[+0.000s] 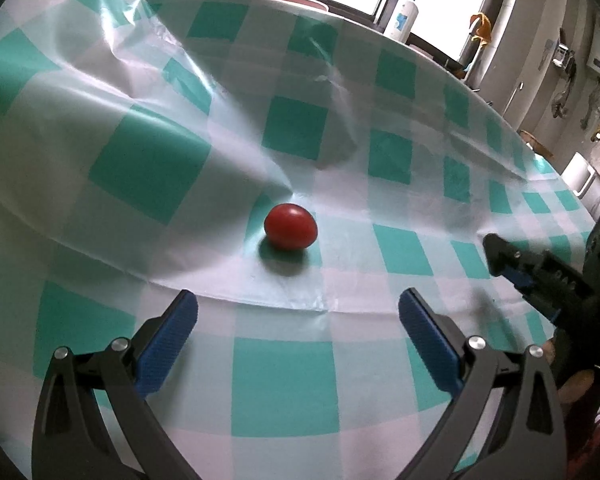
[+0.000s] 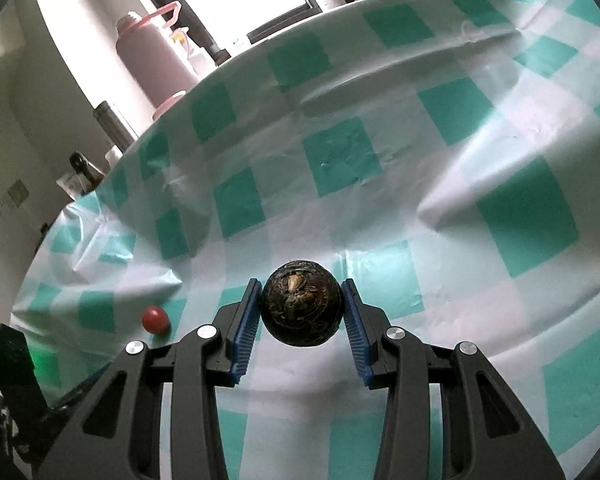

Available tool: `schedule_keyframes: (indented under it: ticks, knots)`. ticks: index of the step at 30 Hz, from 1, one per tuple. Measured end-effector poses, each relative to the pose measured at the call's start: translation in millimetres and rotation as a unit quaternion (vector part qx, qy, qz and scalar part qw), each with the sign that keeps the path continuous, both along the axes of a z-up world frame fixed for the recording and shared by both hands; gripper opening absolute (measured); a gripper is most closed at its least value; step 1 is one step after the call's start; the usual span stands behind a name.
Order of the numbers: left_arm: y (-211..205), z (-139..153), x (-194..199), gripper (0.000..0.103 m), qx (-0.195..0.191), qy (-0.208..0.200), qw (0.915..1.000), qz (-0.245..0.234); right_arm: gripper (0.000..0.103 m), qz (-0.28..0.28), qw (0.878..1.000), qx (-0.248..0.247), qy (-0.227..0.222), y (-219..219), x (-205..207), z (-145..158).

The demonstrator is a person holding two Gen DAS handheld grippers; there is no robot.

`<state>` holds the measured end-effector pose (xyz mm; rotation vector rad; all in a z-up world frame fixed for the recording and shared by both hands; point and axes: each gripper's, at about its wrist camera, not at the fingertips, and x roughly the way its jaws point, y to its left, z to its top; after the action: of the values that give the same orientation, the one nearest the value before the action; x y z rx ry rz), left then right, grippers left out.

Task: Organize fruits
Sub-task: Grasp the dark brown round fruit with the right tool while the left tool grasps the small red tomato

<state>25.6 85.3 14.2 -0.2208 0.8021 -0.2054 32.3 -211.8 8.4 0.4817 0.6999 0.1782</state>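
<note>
In the left wrist view, the wrinkly plastic tablecloth with green and white squares [image 1: 284, 384] fills almost the whole picture. A big fold of it rises in the upper left of the frame. Just below the middle sits a small, smooth, red, egg-shaped tomato [image 1: 290, 226]. It lies by itself on the cloth, right under that fold, probably waiting for its turn to be moved. At the bottom of the frame is the left gripper [image 1: 298, 322], black with blue ribbed pads. Its jaws stand wide apart and nothing is between them. It touches nothing, and the tomato is a little way ahead of it. I think it is held like this so it can reach in for the tomato. At the right edge of the frame another black gripper pokes in.

In the right wrist view, the same red tomato [image 2: 155, 319] shows at the lower left of the frame, small and off to the side. In the lower middle is the right gripper [image 2: 302, 308]. Its blue pads squeeze a dark brown, rough, round fruit [image 2: 301, 304], one pad on each side. The fruit looks lifted off the cloth, likely so it can be carried to a new spot. A pink water bottle [image 2: 152, 56] stands past the table in the upper left.
</note>
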Motion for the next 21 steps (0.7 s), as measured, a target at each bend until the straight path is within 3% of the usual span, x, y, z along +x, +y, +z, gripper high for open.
schedule_keyframes:
  ticks: [8, 10, 16, 17, 19, 21]
  knots:
    - [-18.5, -3.8, 25.9, 0.100, 0.069, 0.035, 0.9962, 0.040, 0.041, 0.007, 1.000, 0.003, 0.000, 0.3, 0.3, -0.2]
    - [-27.6, -6.4, 37.2, 0.092, 0.089, 0.041, 0.9946, 0.034, 0.041, 0.007, 1.000, 0.004, -0.001, 0.0, -0.6, -0.1]
    - [-37.1, -11.8, 69.7, 0.081, 0.120, 0.052, 0.9909, 0.031, 0.041, 0.006, 1.000, 0.003, 0.000, 0.9, -0.2, 0.0]
    - [-38.3, -11.5, 72.4, 0.077, 0.125, 0.048, 0.9906, 0.029, 0.041, 0.007, 1.000, 0.004, 0.000, 0.8, -0.2, 0.0]
    - [-43.9, -13.4, 76.7, 0.052, 0.144, 0.045, 0.9884, 0.017, 0.041, 0.006, 1.000, 0.003, 0.001, 1.1, -0.1, -0.1]
    - [-47.3, -12.3, 75.6, 0.036, 0.148, 0.039, 0.9881, 0.006, 0.041, 0.007, 1.000, 0.003, 0.001, 1.3, -0.1, -0.2]
